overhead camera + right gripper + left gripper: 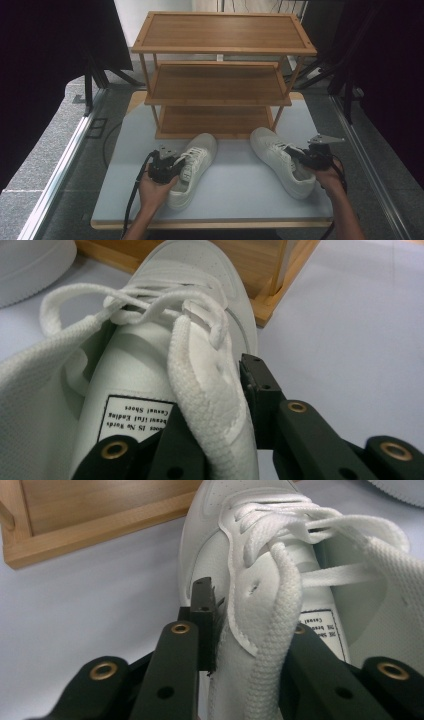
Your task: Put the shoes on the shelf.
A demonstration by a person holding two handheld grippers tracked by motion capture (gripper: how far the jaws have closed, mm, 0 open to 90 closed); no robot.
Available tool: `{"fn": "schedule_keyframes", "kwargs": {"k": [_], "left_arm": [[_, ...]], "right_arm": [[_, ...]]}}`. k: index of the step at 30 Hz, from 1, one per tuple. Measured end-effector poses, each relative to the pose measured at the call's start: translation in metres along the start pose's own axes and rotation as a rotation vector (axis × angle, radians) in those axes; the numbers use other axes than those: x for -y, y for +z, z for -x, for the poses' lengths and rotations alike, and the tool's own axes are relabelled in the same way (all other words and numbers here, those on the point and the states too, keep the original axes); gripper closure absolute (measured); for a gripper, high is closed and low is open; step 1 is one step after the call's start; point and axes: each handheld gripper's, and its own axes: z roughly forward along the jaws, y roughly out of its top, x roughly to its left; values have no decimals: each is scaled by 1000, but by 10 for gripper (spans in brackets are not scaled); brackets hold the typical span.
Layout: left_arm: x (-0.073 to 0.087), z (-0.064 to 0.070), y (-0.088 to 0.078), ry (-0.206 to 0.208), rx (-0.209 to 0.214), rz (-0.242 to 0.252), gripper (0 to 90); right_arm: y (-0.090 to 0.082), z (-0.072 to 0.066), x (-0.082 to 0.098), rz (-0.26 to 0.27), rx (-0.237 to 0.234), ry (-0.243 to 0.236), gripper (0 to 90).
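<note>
Two white sneakers lie on the pale surface (240, 200) just in front of the wooden rack (220, 75), toes pointing toward its bottom shelf. The left shoe (192, 167) sits before the rack's left half, the right shoe (281, 160) before its right half, with a gap between them.

The left gripper (172, 162) has its fingers (202, 615) pinched on the side wall of the left shoe's opening, one outside the collar and one inside by the tongue. The right gripper (300, 156) has its fingers (257, 380) clamped the same way on the right shoe's collar, near the printed tongue label.

As a judgement, the work is at its start: both shoes are gripped but neither is lifted, and all three rack shelves are bare. What seems left is raising each shoe, carrying it to a shelf of the rack, setting it down, and letting go.
</note>
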Motion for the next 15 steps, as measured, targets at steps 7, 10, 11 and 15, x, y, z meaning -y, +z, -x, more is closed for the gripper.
{"fn": "schedule_keyframes", "kwargs": {"k": [7,10,11,15], "left_arm": [[1,-4,-1,-25,26,14,808],[0,-4,-2,-29,29,22,812],[0,-4,-2,-36,35,28,813],[1,-7,-2,-74,65,42,813]], "right_arm": [[-1,-4,1,22,20,20,826],[-1,-4,0,19,18,21,827],[-1,-4,0,21,18,24,828],[-2,-4,0,28,18,32,834]]}}
